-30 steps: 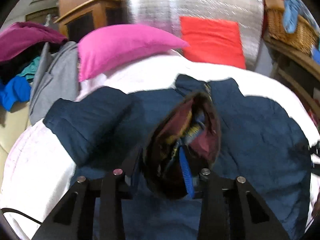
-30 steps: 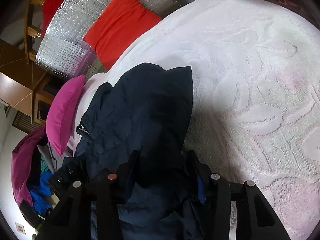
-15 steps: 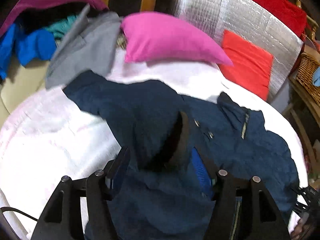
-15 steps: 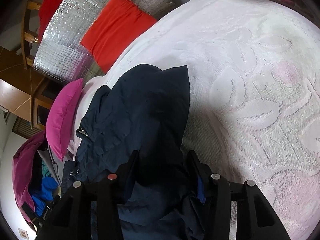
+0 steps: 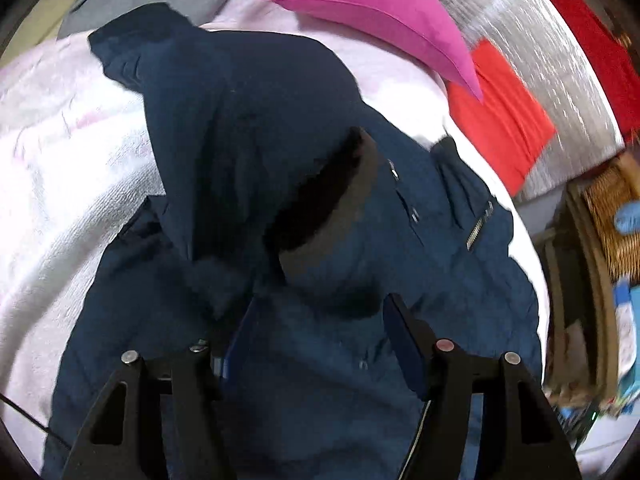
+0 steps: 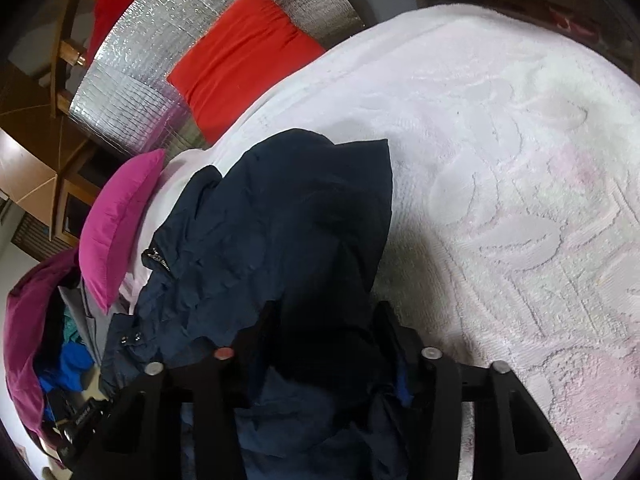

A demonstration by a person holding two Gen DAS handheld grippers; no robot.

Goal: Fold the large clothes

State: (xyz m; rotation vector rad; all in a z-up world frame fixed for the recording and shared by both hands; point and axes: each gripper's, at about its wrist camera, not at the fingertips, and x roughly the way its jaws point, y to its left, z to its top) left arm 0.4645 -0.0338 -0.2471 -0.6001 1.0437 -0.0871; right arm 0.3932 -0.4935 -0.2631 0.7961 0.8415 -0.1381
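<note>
Navy jacket [image 5: 248,128] fills the frame centre, lying on the white bedspread [image 5: 60,168], one sleeve with its dark cuff [image 5: 320,200] laid inward, seemingly to narrow the garment. Left gripper [image 5: 320,320], lower centre, stands wide open above the cloth, holding nothing; right gripper [image 6: 324,320], lower centre of its view, pinches a dark fold of jacket, probably to anchor it; pink pillow [image 5: 368,4] at upper right.

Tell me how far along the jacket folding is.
Early. The navy jacket lies on the white bedspread, one sleeve brought over its front. Jacket fabric sits between the fingers of both left gripper and right gripper. The body isn't folded yet.
</note>
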